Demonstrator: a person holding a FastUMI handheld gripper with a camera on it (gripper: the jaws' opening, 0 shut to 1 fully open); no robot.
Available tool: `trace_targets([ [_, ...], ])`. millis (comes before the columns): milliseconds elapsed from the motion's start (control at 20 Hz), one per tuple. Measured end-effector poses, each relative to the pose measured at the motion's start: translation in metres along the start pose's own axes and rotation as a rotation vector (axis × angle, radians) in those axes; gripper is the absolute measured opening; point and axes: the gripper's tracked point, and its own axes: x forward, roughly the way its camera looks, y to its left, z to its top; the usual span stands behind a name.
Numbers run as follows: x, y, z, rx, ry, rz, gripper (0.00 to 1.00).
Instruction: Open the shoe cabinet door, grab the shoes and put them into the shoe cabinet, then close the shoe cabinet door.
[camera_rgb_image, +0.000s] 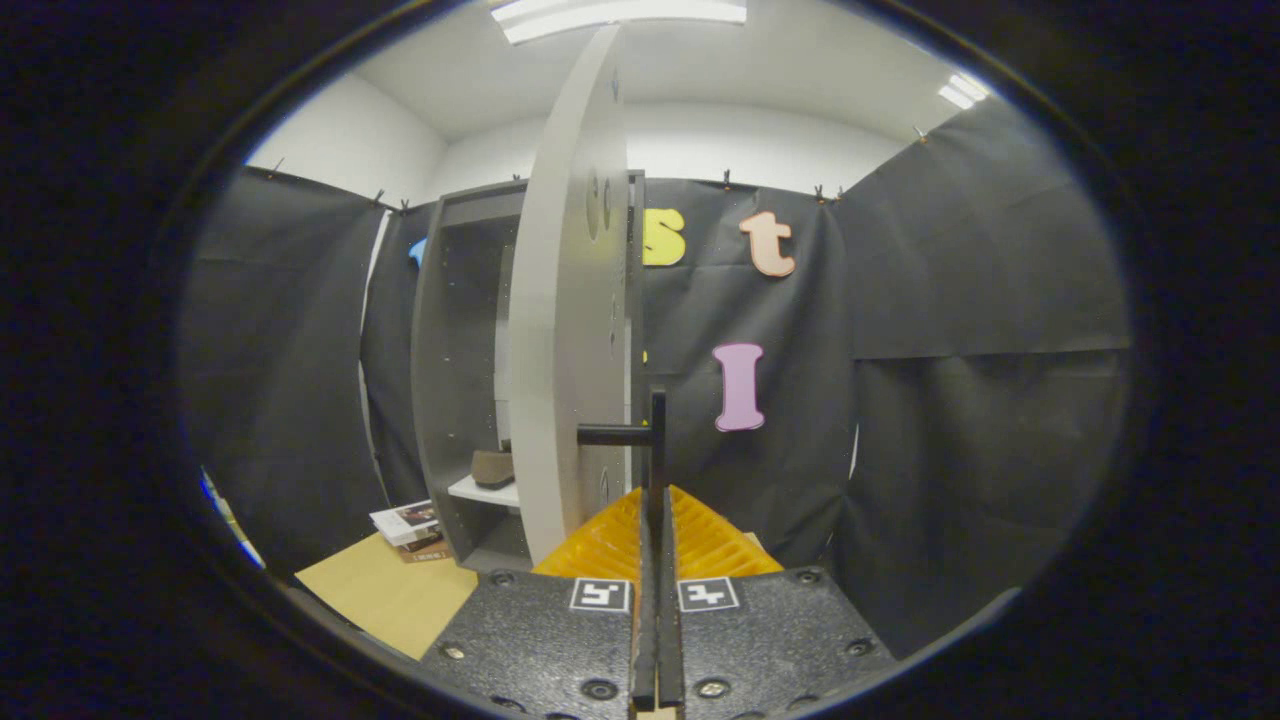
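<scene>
item: shoe cabinet (455, 330), door (565, 300) swung open edge-on, one shoe (492, 467) already on its shelf. my gripper (657, 520) is pinched narrow around the door handle (655, 440). remaining, by my reckoning: closing the door.

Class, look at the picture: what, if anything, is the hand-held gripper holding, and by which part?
The hand-held gripper is shut on the cabinet door, gripping its black handle at the lower end of the upright bar.

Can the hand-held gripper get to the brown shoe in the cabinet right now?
Probably not yet. The hand-held gripper is shut on the door handle, and the open door stands between it and the shoe on the shelf.
</scene>
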Motion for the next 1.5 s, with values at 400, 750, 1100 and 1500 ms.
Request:
trace_targets([
  [400, -0.08, 0.006, 0.0, 0.01, -0.161, -0.1, 1.0],
  [750, -0.099, 0.071, -0.043, 0.111, -0.14, -0.064, 1.0],
  [1100, -0.058, 0.183, -0.121, -0.088, -0.064, 0.099, 1.0],
  [1500, 0.018, 0.256, -0.227, -0.136, 0.041, 0.136, 1.0],
])
